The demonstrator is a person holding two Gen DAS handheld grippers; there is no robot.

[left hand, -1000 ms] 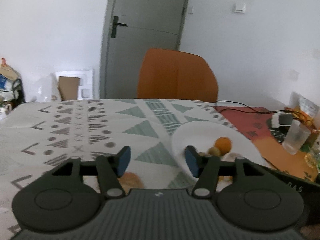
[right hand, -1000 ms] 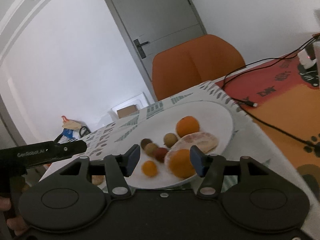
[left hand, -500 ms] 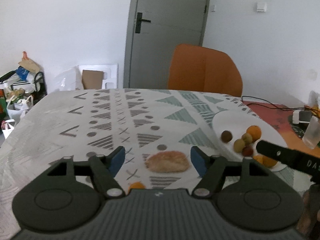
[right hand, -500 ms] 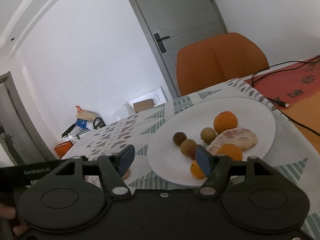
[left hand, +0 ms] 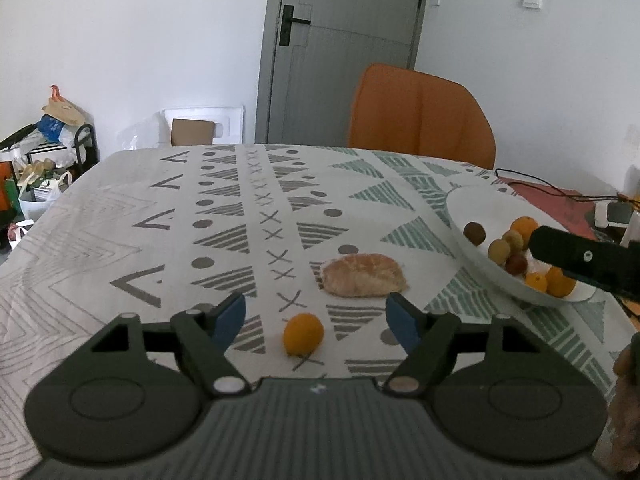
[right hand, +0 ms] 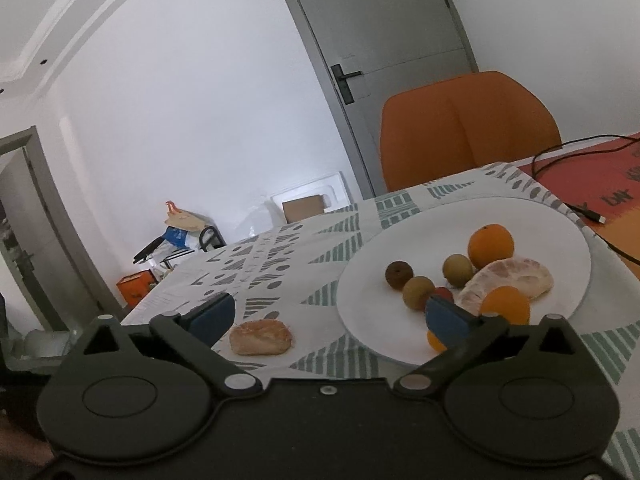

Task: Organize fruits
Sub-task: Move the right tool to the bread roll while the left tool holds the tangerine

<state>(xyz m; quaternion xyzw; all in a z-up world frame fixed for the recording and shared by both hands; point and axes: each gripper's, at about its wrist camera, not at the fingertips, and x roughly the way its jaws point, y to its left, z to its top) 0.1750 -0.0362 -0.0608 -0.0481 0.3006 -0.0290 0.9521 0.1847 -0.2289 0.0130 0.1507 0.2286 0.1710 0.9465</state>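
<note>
Lying crosswise on the tablecloth (left hand: 120,216), peeled pomelo segment (left hand: 364,275), both grippers spread wide, empty.

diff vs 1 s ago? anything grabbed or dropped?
Nothing grabbed or dropped. The left gripper pulled back from the white plate and swung left, now facing the peeled pomelo segment and small orange on the tablecloth. The right gripper also backed away from the plate. Both stayed open and empty; the fruit on the plate did not move.
</note>
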